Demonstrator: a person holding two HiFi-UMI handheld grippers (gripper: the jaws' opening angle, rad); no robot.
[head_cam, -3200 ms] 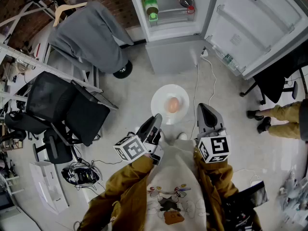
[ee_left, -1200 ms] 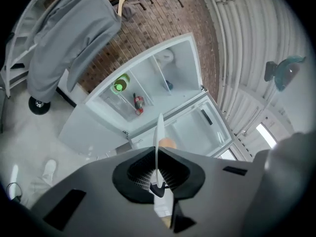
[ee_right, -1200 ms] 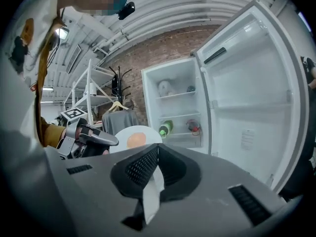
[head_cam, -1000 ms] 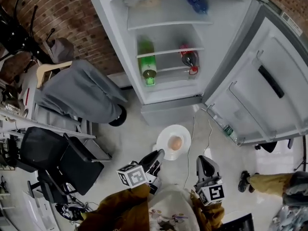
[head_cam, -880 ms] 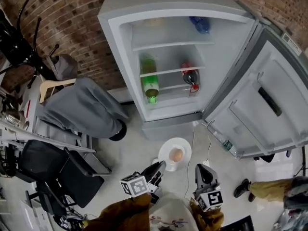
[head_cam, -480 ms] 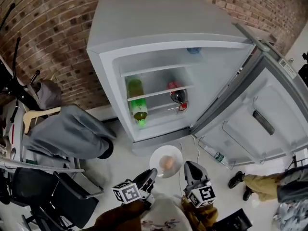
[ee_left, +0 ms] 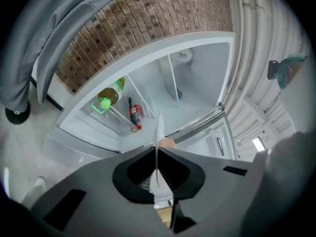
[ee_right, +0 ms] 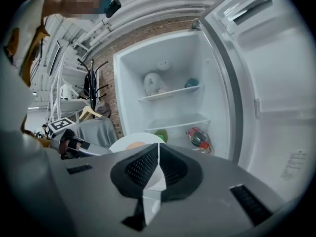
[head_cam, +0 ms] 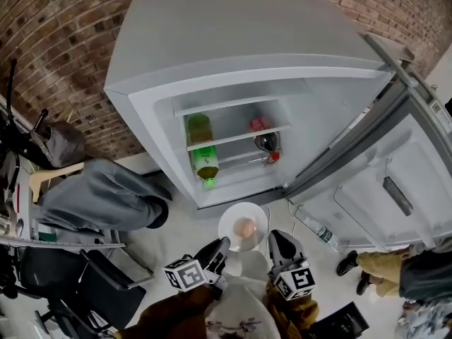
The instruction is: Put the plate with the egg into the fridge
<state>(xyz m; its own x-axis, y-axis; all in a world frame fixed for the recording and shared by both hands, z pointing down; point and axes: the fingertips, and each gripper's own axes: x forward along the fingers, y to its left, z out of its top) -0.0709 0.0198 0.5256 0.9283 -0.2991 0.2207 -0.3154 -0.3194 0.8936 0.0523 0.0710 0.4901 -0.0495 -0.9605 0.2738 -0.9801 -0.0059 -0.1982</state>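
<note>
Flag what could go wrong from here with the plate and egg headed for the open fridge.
1. The egg lies loose on the plate, which the left tongs and right tongs pinch only at its rim. A slight tilt could roll the egg off.
2. The green bottle and the red-capped bottle lie on one shelf, so the plate may bump them if it goes in there.

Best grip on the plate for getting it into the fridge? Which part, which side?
Plate: pinch the thin rim edge-on, one side each, as the left gripper and right gripper hold it now. It's flat with the egg resting mid-plate, so keep it level.
</note>
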